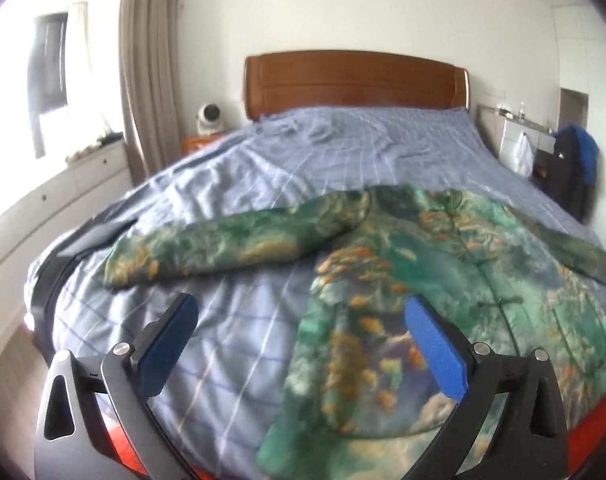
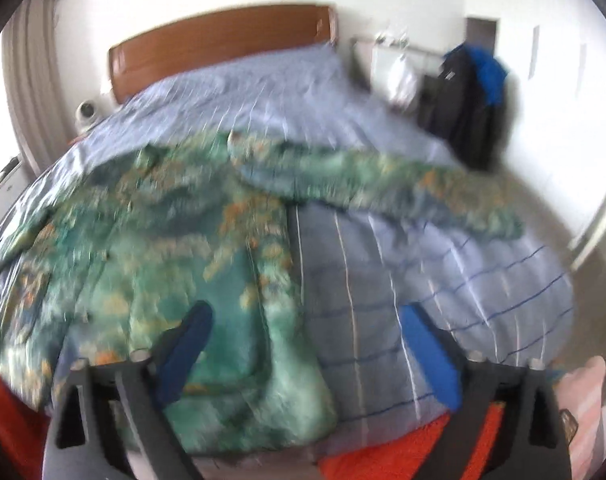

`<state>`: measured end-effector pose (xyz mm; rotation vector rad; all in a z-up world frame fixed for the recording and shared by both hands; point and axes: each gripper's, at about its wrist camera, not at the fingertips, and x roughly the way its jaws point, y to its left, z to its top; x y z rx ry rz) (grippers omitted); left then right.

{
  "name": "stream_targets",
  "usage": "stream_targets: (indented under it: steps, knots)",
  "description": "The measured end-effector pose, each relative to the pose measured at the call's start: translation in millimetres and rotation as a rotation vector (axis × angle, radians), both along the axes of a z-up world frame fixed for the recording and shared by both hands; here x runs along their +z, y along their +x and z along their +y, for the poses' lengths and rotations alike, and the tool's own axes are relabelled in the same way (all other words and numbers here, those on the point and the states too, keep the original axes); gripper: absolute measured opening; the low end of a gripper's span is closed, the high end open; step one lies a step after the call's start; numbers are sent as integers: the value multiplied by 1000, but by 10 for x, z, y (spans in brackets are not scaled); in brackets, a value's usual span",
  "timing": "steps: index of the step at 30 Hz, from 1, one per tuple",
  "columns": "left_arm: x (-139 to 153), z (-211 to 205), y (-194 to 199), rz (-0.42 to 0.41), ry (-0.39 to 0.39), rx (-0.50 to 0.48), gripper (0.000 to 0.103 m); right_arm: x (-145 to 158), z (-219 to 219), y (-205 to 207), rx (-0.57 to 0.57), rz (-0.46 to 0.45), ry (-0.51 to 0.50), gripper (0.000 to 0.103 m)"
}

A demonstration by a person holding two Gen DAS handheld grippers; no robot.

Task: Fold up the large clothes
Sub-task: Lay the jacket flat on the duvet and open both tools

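1. Two sets of tongs hang above the bed, both spread wide with nothing between the blue pads: the left tongs [image 1: 301,340] and the right tongs [image 2: 307,354].
2. We see the green floral-print garment with orange flecks [image 1: 443,280] lying flat on the blue checked quilt [image 1: 263,160], sleeves stretched out to each side, hem near the foot edge of the bed.
3. Bare quilt runs from the garment up to the brown wooden headboard [image 1: 355,80], so we have open room there.
4. Only the left view shows a dark strap [image 1: 91,236] at the quilt's left edge; only the right view shows a hand [image 2: 583,392] beside the tongs.
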<state>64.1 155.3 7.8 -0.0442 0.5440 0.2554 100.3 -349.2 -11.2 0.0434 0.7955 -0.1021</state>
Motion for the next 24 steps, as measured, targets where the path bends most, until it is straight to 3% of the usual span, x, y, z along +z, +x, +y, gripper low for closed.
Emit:
stream_targets:
  steps: [3,6,12,24]
  knots:
    - [-108,-206,173,74,52,-57,103,48,306,14,40,-29,21,97]
    - [-207,-348,176,84,79,-72,103,13,528,-20,89,-31,14,97]
    - [-301,-456,114,145,-9,-112,103,-116,842,-119,170,-26,-47,97]
    - [-260,-432,62,117,-31,-104,103,-169,986,-134,211,-16,-63,97]
